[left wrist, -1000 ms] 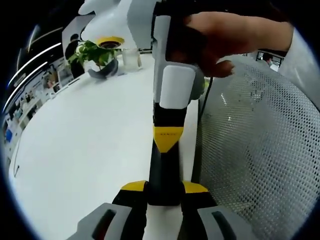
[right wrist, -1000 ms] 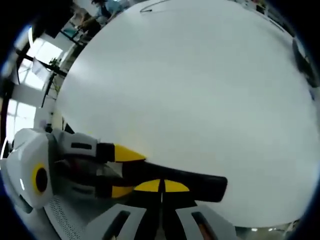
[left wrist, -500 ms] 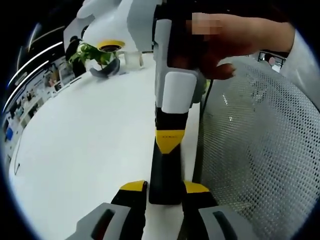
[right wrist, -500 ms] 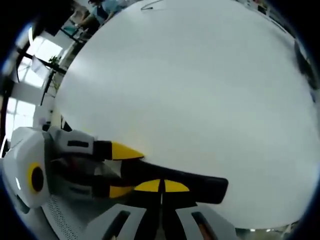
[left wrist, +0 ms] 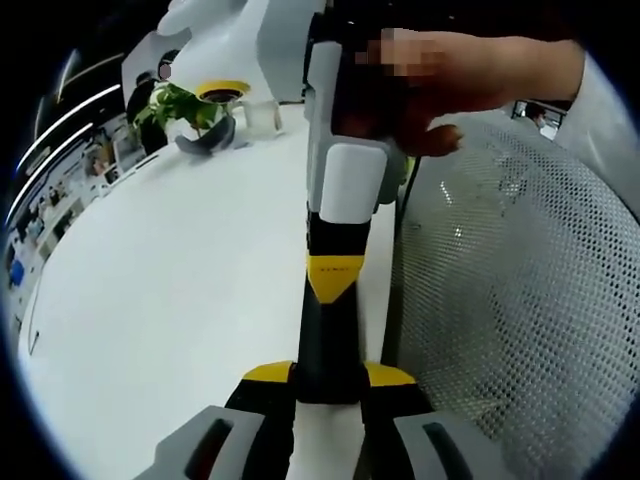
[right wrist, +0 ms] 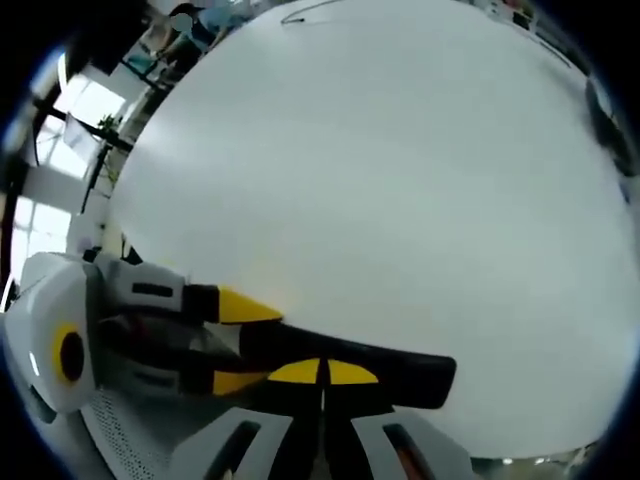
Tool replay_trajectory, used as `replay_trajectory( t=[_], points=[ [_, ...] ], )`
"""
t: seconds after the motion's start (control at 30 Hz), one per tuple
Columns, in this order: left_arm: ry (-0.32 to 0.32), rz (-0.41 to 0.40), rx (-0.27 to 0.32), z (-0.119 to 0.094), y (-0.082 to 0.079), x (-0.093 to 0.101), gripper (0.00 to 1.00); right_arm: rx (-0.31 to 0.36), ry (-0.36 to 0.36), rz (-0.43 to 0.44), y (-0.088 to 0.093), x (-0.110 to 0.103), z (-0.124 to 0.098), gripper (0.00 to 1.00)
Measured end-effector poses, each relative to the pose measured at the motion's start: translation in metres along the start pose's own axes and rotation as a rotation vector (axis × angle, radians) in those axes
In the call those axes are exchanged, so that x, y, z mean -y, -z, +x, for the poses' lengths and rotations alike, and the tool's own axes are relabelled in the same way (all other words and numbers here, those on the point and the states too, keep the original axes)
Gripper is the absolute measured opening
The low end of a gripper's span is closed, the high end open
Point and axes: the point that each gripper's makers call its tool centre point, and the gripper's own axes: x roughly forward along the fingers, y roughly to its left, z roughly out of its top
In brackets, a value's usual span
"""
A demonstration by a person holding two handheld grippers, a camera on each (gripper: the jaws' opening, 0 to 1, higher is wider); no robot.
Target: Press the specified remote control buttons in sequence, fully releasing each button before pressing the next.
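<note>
Pressing a button is the step I am on, I think. The biggest thing is the one white desk (left wrist: 180,300), wide and bare. Next is the one grey mesh chair (left wrist: 520,300), right up against the desk's edge.

I count two grippers. My left gripper (left wrist: 329,375) has its two yellow-tipped jaws clamped around one end of the remote control (left wrist: 330,345). In the right gripper view I see the left gripper (right wrist: 240,343) come in from the side with the remote squeezed between its jaws. My right gripper (right wrist: 322,372) has its jaws closed tight together with nothing between them, and the joined tip sits on the remote (right wrist: 400,368). In the left gripper view the right gripper (left wrist: 335,275) points down onto the remote like a poking finger, with one hand (left wrist: 450,75) around its handle.

There is one remote, long and black, close to the desk's edge by the chair. I cannot tell if it rests on the desk. I cannot see any buttons.

Next I should lift the tip fully clear of the button, then go to the next one, holding the remote steady.

Smallest is one green potted plant (left wrist: 185,105) at the desk's far edge.
</note>
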Motion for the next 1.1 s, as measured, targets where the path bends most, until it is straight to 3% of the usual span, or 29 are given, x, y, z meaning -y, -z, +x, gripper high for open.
replay_trajectory(
  t=[0.63,0.77,1.1],
  points=[
    [0.000,0.003,0.003,-0.001,0.000,0.000,0.24,0.007,0.008,-0.001,0.002,-0.001,-0.003,0.00],
    [0.000,0.003,0.004,-0.001,0.000,0.001,0.24,0.006,-0.021,0.005,0.001,-0.007,-0.004,0.00],
    [-0.001,0.002,0.007,-0.001,0.000,0.000,0.24,-0.006,0.002,-0.052,0.000,-0.015,0.003,0.00]
  ],
)
